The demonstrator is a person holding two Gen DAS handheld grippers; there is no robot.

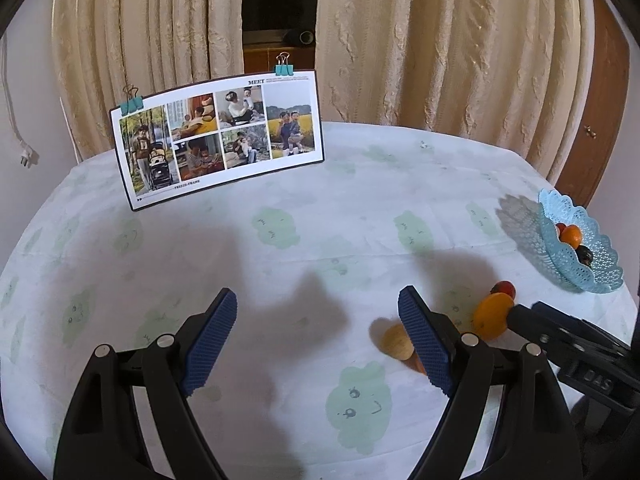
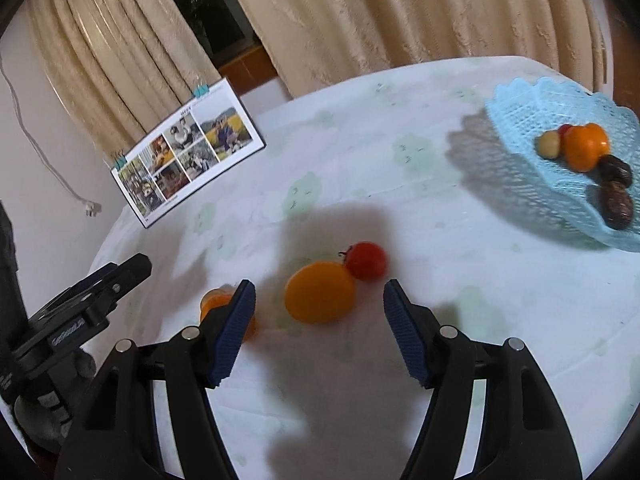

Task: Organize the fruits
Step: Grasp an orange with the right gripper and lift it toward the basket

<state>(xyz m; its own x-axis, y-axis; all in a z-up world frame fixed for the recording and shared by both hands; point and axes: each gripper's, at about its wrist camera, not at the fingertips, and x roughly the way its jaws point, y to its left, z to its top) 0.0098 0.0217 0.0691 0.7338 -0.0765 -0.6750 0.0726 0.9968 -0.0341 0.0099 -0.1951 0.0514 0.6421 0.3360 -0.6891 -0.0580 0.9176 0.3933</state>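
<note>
right gripper (image 2: pixel 319 330) jaws spread wide, nothing between the pads, hovering low over the tablecloth (image 2: pixel 460 320). large orange fruit (image 2: pixel 320 298) sits on the cloth just ahead of the gap, centred between the two blue pads (image 2: pixel 234 334) but past the tips, no contact. small red tomato (image 2: pixel 366 260) is touching the orange on its far-right side. a third piece, a smaller orange-tan fruit (image 2: pixel 218 304), lies near left, partly hidden behind the right gripper's left finger.

left gripper (image 1: pixel 318 340) also spread open and empty, over bare cloth left of the fruit. in the left wrist view the tan fruit (image 1: pixel 396 342) lies just beside its right pad (image 1: pixel 426 342), partly hidden by it; can't tell if they touch. the orange and tomato are further right in that view, next to the right gripper's black finger tip.

light blue lace basket (image 2: pixel 520 160) is at the far right of the table, well apart from the three loose fruits. inside it: an orange one (image 2: pixel 586 146), a small yellow-tan one (image 2: pixel 550 144), a bit of red behind those, and two dark brown ones (image 2: pixel 618 204) at the near side.

photo collage card (image 1: pixel 218 138) with teal binder clips stands upright at far left, cream curtains (image 1: pixel 440 40) behind.
</note>
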